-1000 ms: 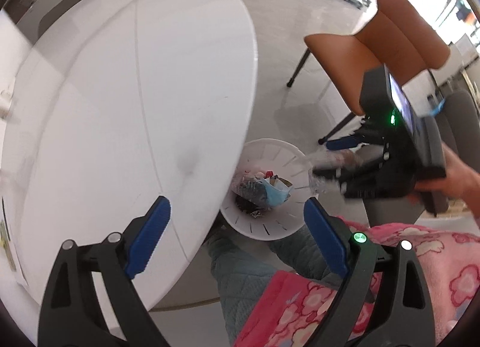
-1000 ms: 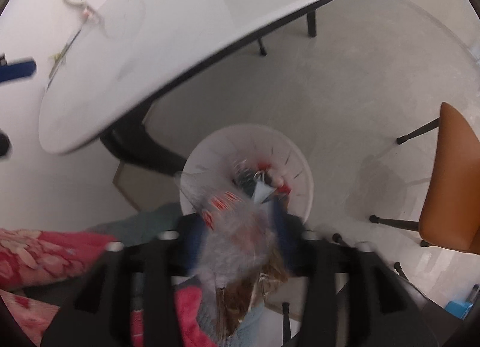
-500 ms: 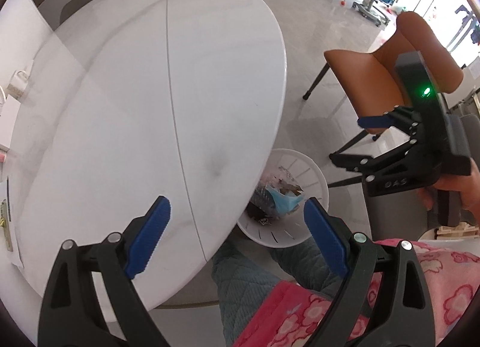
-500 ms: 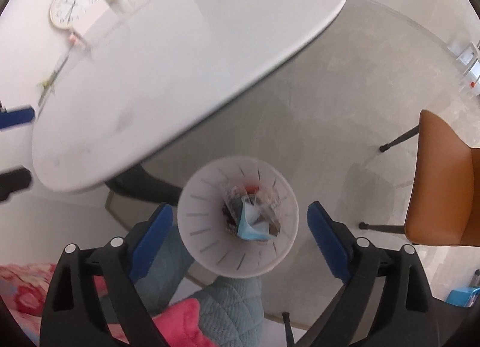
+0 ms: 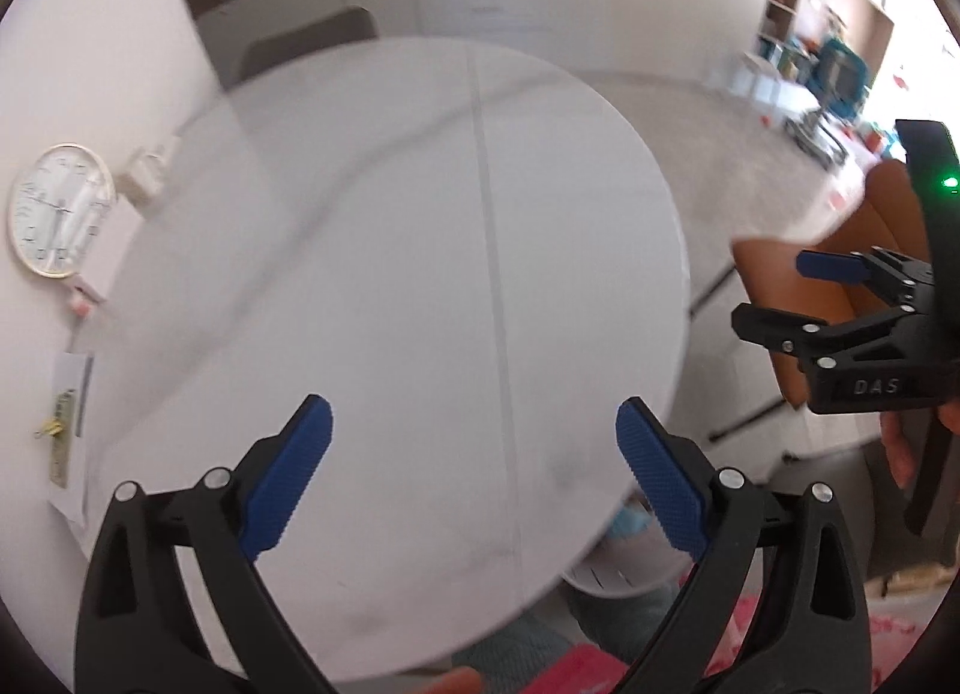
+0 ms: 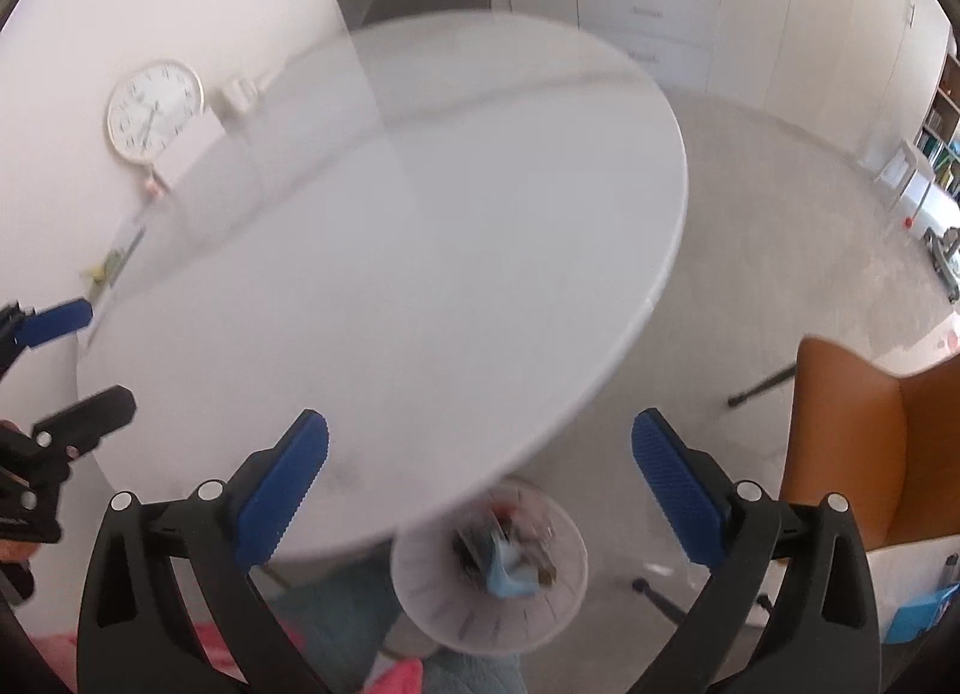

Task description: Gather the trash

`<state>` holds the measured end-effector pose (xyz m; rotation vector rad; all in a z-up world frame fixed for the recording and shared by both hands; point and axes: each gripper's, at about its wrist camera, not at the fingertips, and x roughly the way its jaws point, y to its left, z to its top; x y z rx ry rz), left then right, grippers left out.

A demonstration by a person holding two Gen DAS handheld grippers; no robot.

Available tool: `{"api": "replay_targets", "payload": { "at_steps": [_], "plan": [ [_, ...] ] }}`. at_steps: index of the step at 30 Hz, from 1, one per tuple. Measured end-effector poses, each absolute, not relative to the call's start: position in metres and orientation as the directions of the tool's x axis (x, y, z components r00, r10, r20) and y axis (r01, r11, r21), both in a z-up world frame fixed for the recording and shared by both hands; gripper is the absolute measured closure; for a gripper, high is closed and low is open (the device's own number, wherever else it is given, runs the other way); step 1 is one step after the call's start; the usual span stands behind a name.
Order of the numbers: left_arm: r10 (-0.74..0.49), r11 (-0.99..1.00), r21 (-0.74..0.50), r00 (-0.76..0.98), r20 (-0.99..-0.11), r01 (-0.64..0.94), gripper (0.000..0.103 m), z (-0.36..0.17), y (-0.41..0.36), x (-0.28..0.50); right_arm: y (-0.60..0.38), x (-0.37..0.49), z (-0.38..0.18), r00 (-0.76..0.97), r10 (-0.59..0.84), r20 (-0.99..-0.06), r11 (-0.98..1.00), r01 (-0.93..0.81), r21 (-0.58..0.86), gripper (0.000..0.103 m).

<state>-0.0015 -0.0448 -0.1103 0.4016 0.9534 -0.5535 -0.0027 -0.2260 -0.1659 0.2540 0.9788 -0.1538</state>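
A white slotted trash bin (image 6: 432,604) stands on the floor under the near edge of the white round table (image 6: 420,274). It holds crumpled wrappers and a blue mask (image 6: 510,571). In the left wrist view only the bin's rim (image 5: 606,577) shows below the table edge. My right gripper (image 6: 480,484) is open and empty, above the table edge and the bin. My left gripper (image 5: 474,475) is open and empty over the bare tabletop (image 5: 420,274). The right gripper also shows at the right in the left wrist view (image 5: 840,304).
A wall clock (image 6: 155,111) and a white box (image 6: 240,94) lie at the table's far left. Papers (image 5: 66,412) lie at the left edge. An orange chair (image 6: 870,454) stands to the right. A grey chair (image 5: 306,46) stands behind the table. Pink floral cloth (image 6: 396,676) is below.
The right gripper opened and let go of the clear wrapper, which dropped into the bin. Both grippers then tilted up, so the view moved from the bin to the tabletop.
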Motion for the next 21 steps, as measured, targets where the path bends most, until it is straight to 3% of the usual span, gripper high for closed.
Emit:
{"api": "replay_targets", "payload": {
  "at_steps": [3,21],
  "plan": [
    [-0.250,0.819,0.097,0.504,-0.827,0.566,0.007,-0.096,-0.032,0.016,-0.216,0.021,-0.143,0.586,-0.030,-0.809,0.966,0.225,0.127,0.002],
    [-0.226,0.922,0.064,0.665,-0.712,0.382,0.007,-0.015,0.030,0.095,-0.156,0.116,-0.067,0.702,-0.041,-0.711,0.987,0.139,0.081,0.002]
  ]
}}
